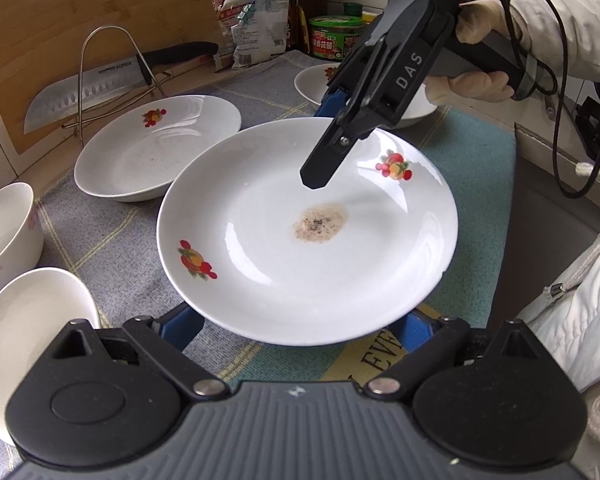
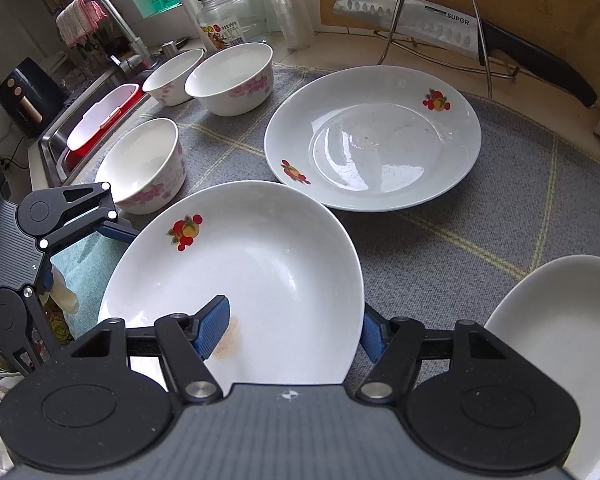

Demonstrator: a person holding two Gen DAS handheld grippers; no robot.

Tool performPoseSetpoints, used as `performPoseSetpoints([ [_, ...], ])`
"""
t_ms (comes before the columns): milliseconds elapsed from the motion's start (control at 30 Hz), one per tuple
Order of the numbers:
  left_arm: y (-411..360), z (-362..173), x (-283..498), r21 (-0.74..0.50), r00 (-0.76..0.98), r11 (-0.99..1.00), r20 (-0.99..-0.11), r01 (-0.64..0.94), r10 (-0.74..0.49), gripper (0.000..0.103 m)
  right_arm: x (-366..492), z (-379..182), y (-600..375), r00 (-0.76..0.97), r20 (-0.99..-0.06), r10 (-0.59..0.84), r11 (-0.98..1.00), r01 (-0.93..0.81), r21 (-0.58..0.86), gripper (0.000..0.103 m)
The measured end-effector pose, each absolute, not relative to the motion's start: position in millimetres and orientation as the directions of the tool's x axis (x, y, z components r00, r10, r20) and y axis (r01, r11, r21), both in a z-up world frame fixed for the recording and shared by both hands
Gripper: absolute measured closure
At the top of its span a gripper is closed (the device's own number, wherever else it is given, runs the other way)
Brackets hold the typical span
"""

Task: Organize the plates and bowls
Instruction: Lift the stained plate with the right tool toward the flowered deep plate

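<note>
Kitchen counter w/ grey mat (image 2: 440, 248): right gripper (image 2: 288, 328) is clamped on the rim of a stained white plate (image 2: 260, 264), one pad inside and one outside, lifting it. Left gripper (image 1: 300, 328) has jaws wide apart under the plate's near edge, grip unclear. Little looks sorted so far: a 2nd plate (image 2: 374, 140), a 3rd dish (image 2: 560, 360) and three bowls (image 2: 230, 78) sit apart, unstacked.

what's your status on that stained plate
right hand-held gripper shut on rim of stained plate. left hand-held gripper open, below its near edge. other plate apart, behind.
</note>
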State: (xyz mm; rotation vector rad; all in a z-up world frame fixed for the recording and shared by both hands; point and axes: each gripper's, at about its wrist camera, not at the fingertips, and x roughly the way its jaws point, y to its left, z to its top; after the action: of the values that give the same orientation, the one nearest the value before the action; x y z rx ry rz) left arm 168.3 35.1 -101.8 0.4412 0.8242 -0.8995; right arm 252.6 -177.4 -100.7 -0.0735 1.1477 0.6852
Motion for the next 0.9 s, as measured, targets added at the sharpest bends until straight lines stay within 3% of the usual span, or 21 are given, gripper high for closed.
performPoseSetpoints([
  [900,-26,-75,179,0.05,0.341,0.49,-0.779,0.87,-0.527,0.006,244,-69,-243,0.351,-0.823,0.447,0.841,-0.478,0.253,0.03],
])
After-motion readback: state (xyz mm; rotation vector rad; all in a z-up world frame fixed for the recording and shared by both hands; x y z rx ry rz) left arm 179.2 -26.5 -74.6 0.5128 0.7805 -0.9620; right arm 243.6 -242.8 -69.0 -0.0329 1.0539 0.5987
